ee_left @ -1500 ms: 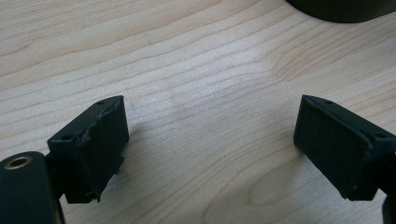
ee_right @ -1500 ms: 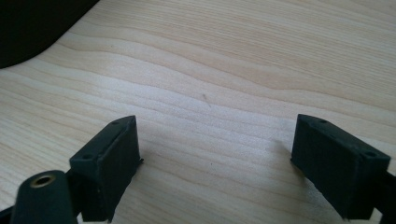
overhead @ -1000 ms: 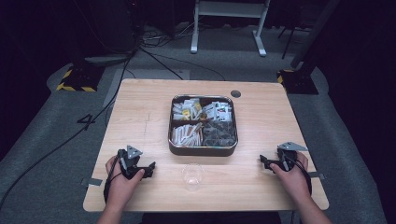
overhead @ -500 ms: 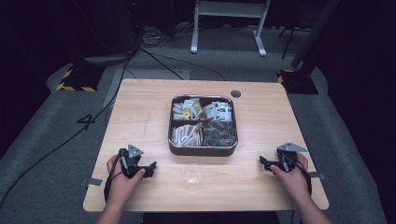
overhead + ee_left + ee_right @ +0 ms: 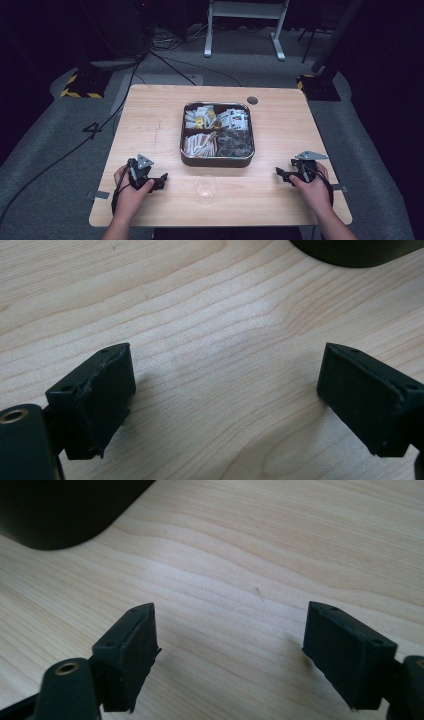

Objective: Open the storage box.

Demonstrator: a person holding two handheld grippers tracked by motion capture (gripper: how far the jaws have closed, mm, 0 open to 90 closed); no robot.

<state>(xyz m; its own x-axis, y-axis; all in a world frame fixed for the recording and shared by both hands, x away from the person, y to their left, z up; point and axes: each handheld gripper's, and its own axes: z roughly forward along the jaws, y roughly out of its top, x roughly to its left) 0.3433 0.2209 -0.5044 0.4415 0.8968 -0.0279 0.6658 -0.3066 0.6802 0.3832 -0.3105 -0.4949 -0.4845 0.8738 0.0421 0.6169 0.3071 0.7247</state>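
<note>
A dark square tray with four compartments of packets and sachets stands at the middle of the wooden table. A small clear glass stands just in front of it. My left gripper rests on the table at the front left, pointing right toward the glass. In its own view the left gripper is open over bare wood. My right gripper rests at the front right, pointing left. Seen from its own camera, the right gripper is open; its jaws have just been closing a little, with nothing between them.
A corner of the tray shows at the top of the left gripper view, and the tray's wall at the upper left of the right gripper view. A dark round grommet sits in the table's far right. Cables cross the floor beyond.
</note>
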